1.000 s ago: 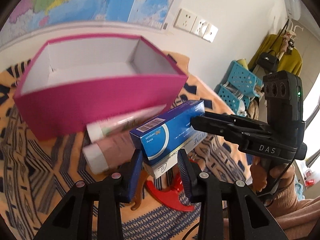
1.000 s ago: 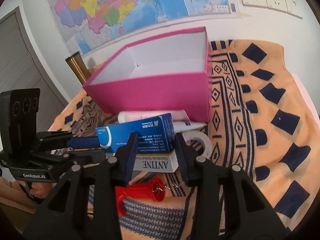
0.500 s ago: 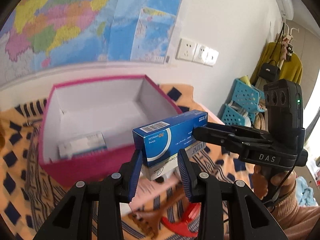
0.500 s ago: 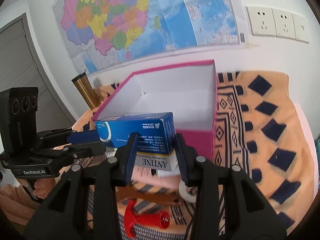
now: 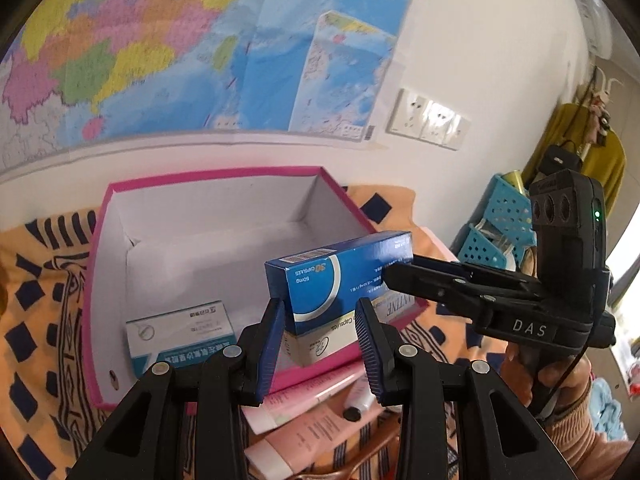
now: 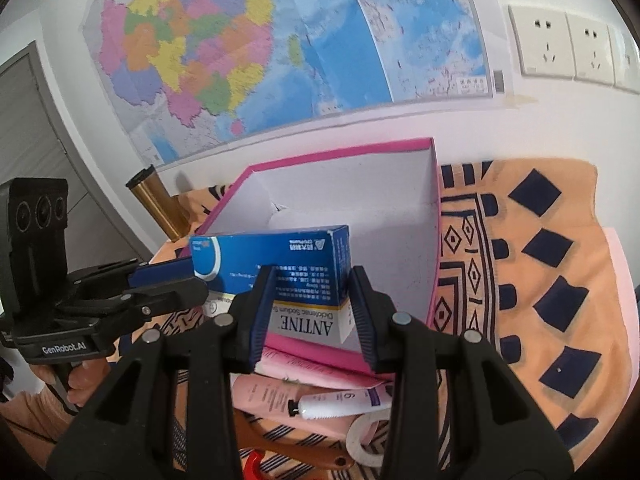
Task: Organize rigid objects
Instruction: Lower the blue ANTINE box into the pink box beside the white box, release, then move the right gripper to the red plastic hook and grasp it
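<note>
I see the patterned orange cloth (image 6: 540, 280) covering the table, and on it the open pink box (image 5: 100, 280) with a white-and-teal carton (image 5: 180, 336) lying inside. Over the box's near wall I hold a stack of two cartons, a blue carton (image 5: 340, 280) on top of a white carton (image 6: 308, 322). My left tongs (image 5: 320, 332) clamp one end of the stack, my right tongs (image 6: 308, 316) the other.

Glossy blue carton (image 5: 340, 280), matt pink cardboard box (image 5: 120, 200), woven patterned cloth (image 6: 540, 260)
</note>
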The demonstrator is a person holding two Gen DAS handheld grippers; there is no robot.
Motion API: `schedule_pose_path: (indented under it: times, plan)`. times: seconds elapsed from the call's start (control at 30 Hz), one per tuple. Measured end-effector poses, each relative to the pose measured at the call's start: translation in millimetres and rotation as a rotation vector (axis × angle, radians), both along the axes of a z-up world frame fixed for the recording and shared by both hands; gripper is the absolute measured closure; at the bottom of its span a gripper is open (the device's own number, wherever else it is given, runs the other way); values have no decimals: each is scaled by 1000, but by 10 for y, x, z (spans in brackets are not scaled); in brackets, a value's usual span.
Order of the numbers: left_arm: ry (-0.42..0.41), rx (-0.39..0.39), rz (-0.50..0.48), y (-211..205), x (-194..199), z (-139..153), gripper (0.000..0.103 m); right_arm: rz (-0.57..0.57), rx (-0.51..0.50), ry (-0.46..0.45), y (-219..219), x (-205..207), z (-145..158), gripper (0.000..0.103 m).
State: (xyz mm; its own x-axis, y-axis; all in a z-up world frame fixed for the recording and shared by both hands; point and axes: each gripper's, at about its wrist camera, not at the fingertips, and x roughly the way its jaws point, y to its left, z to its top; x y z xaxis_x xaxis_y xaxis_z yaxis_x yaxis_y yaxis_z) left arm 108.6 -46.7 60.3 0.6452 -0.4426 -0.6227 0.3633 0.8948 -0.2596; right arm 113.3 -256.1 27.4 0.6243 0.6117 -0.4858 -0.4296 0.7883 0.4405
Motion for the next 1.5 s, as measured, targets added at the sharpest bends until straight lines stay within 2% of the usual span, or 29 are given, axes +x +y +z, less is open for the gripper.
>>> schedule_pose_path:
  times: [0.5,0.67,0.87,1.1,1.3,1.37,1.5]
  plan:
    - [182,12,26,-84,495,-460,67,-44,-138,146,127,371,-314,61]
    - [226,10,41,-65,608,-553,67,-62,-183,151,188,419,-310,60]
    - [254,-3,67,-40,681,-625,67,-73,-175,151,202,452,-301,60]
    - [183,27,80,-46,577,-546,67,-66,-132,106,128,328,-260,58]
    - [164,37,86,32,534,-556,67,-39,-150,94,117,236,-245,57]
    - [134,36,88,78,472,-529,67,-33,-146,89,96,195,-252,57]
    - [29,28,98,209,226,-399,55,-15,-116,53,36,40,-240,57]
